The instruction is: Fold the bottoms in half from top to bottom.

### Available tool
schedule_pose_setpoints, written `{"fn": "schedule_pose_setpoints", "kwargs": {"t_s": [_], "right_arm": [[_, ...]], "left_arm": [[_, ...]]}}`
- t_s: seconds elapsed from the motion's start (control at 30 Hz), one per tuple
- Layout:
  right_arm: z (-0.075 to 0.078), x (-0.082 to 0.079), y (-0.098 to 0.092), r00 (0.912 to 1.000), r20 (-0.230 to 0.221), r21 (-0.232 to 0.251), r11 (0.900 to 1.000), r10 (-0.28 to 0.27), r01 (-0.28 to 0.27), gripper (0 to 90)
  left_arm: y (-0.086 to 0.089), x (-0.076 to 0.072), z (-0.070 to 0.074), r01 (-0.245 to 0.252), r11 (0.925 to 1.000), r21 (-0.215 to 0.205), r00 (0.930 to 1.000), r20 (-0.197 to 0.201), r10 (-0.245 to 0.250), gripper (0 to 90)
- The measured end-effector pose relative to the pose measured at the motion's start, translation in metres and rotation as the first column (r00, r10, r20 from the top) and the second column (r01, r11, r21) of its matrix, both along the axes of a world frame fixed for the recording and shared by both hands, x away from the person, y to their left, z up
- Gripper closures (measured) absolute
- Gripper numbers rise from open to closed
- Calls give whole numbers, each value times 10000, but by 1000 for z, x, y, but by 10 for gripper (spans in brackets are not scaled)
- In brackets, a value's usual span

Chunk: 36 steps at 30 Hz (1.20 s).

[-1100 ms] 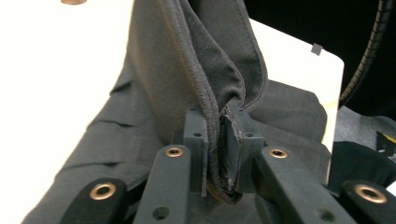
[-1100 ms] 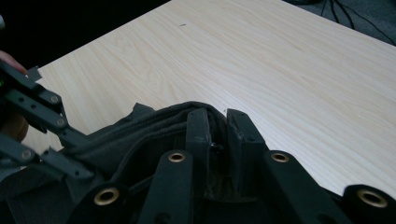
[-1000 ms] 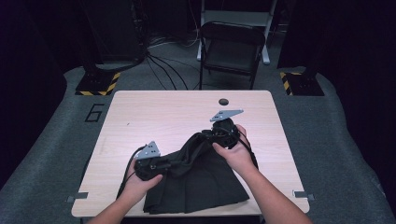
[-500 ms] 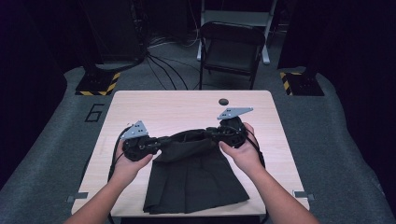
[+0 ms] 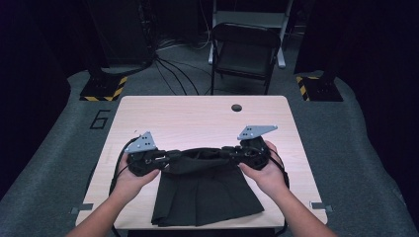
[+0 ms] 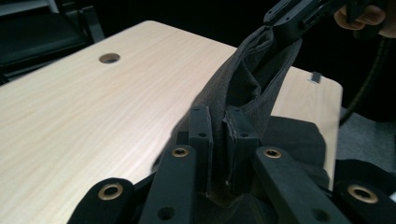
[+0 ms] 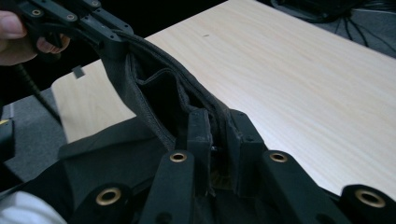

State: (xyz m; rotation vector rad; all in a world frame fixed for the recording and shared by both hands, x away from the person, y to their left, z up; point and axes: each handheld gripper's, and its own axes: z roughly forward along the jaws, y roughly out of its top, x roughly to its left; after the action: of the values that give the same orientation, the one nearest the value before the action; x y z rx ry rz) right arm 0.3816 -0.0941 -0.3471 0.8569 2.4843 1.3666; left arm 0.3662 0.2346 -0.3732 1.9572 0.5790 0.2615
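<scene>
pale wood table [image 5: 197, 118], grey carpet floor [image 5: 360, 148], dark room

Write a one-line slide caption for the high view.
Two hand-held grippers, left and right, stretch the waistband of a black garment between them above a light wooden table.

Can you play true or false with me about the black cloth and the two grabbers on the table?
1. Both grippers pinch the cloth. True: the left gripper and right gripper are each shut on its top edge.
2. The cloth is white. False: it is black.
3. The table has a round hole. True.
4. The cloth lies flat all over. False: its top edge is lifted, the rest drapes down.
5. A cup stands on the table. False: there is none.
</scene>
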Motion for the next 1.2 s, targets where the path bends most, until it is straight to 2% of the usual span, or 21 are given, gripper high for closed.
{"fn": "schedule_pose_setpoints", "kwargs": {"t_s": [0.17, 0.27, 0.3, 0.43, 0.63, 0.83, 0.93, 1.2], "right_arm": [[-10, -16, -5, 9995, -171, -71, 9996, 259, -260, 802], [-16, -26, -9, 9989, -239, -135, 9991, 398, -402, 802], [-18, -28, -9, 9986, -252, -167, 9988, 455, -460, 802], [-29, -38, -11, 9978, -355, -352, 9977, 560, -573, 802], [-51, -44, -12, 9957, -728, -576, 9965, 567, -609, 802], [-73, -51, -15, 9914, -1218, -620, 9965, 485, -564, 801], [-83, -54, -15, 9897, -1330, -725, 9954, 526, -627, 801], [-102, -65, -12, 9864, -1512, -1399, 9864, 646, -861, 799]], "left_arm": [[-2, -16, -8, 405, 9992, 4, 9988, -268, -405, 828], [-3, -23, -13, 569, 9984, 8, 9981, -246, -569, 828], [-5, -31, -19, 666, 9978, -3, 9973, -297, -666, 828], [-6, -40, -35, 808, 9966, -129, 9951, -556, -814, 828], [-9, -44, -57, 851, 9963, -141, 9909, -1034, -862, 828], [-13, -49, -76, 1224, 9921, 270, 9839, -1341, -1177, 827], [-14, -50, -84, 1274, 9916, 221, 9795, -1601, -1222, 827], [-18, -58, -98, 1519, 9877, 384, 9681, -2070, -1408, 819]]}}
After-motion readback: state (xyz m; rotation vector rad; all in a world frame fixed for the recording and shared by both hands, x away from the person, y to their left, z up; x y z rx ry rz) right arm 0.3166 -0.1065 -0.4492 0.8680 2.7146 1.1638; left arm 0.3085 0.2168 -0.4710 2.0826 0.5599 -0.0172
